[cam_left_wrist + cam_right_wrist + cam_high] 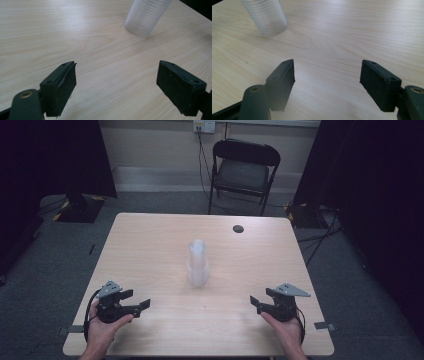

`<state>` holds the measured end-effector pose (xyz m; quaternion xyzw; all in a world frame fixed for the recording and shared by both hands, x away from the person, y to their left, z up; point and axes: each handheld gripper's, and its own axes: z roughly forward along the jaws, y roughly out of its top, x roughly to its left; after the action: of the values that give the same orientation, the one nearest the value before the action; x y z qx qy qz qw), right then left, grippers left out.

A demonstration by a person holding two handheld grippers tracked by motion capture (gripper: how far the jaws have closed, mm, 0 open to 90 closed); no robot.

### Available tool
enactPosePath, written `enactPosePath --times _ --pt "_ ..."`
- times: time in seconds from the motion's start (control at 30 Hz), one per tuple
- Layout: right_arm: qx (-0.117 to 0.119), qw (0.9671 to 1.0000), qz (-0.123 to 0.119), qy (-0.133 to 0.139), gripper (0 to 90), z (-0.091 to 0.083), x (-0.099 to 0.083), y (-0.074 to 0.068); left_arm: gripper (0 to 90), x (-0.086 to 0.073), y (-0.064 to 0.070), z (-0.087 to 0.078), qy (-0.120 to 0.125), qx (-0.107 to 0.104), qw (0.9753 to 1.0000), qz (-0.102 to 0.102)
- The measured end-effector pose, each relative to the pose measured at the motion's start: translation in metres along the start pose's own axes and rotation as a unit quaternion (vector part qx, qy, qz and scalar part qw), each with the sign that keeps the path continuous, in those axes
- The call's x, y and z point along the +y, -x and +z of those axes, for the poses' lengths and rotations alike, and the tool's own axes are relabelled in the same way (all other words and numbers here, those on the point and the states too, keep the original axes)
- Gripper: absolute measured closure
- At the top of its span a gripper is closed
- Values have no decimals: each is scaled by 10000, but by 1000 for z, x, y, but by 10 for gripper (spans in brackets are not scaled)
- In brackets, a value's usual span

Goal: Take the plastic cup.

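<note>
A stack of clear plastic cups (197,263) stands upside down at the middle of the light wooden table (150,240). My left gripper (136,301) rests near the front left of the table, open, with nothing between its jaws. My right gripper (260,301) rests near the front right, also open and empty. In the left gripper view the cup stack (146,16) is ahead and to the right of the gripper (116,86). In the right gripper view the cup stack (267,16) is ahead and to the left of the gripper (327,83).
A small dark round hole (238,228) sits in the table near its far right corner. A black folding chair (243,172) stands beyond the table's far edge. Cables run across the grey floor (350,270) to the right.
</note>
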<state>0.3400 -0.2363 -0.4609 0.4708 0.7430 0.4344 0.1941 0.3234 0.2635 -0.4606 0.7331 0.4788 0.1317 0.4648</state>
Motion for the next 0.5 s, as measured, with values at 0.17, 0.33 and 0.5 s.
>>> enactPosePath --times 0.17,0.33,0.5 --pt "44 10000 17 25 275 2 0 1 189 2 0 1 63 -27 10000 17" --pt "142 9998 90 -59 267 6 -2 3 193 5 1 -3 454 29 9988 175" --pt "157 9999 40 -54 267 6 0 1 216 7 6 -4 579 10 9979 276"
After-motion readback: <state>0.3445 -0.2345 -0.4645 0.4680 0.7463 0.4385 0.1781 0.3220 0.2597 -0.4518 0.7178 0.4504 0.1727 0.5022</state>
